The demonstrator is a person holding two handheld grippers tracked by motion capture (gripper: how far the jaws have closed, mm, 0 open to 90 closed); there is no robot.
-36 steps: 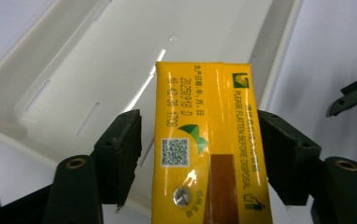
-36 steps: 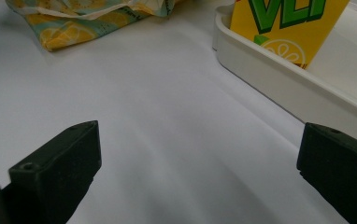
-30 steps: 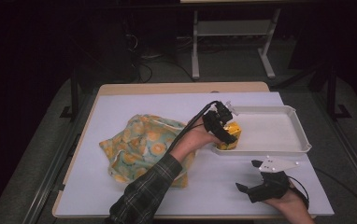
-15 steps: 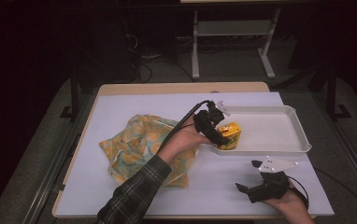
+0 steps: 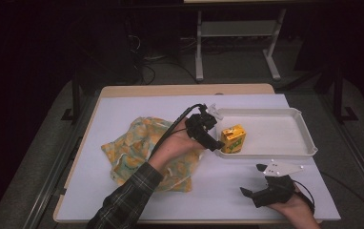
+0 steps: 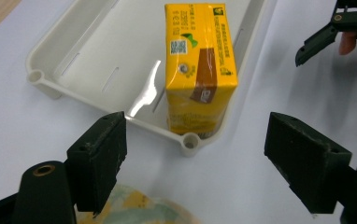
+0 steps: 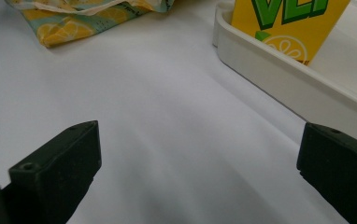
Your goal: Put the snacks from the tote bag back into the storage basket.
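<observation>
A yellow juice carton (image 5: pixel 232 138) stands upright in the near left corner of a white tray (image 5: pixel 285 150), which lies on the right half of a white table (image 5: pixel 123 102). In the left gripper view the carton (image 6: pixel 200 60) rises just inside the tray's (image 6: pixel 60 60) rounded corner, its top printed with small green and brown marks.

The left gripper (image 5: pixel 207 136) hangs just left of that corner, jaws spread wide and holding nothing — the carton sits free beyond and between them. In its own view the left gripper (image 6: pixel 193 158) frames the tray corner.

The right gripper (image 5: pixel 254 194) rests low near the table's near right edge, well apart from the tray, with its grey plate on top. Its jaws are also spread wide; in its own view the right gripper (image 7: pixel 190 177) looks across bare table toward the tray wall (image 7: pixel 284 79) and the carton's (image 7: pixel 289 23) green lettering.

A lemon-print cloth bag (image 5: pixel 137 148) lies crumpled at the table's middle left, under the person's left forearm in a plaid sleeve (image 5: pixel 127 198) — its edge shows in the right gripper view (image 7: pixel 74 18).
</observation>
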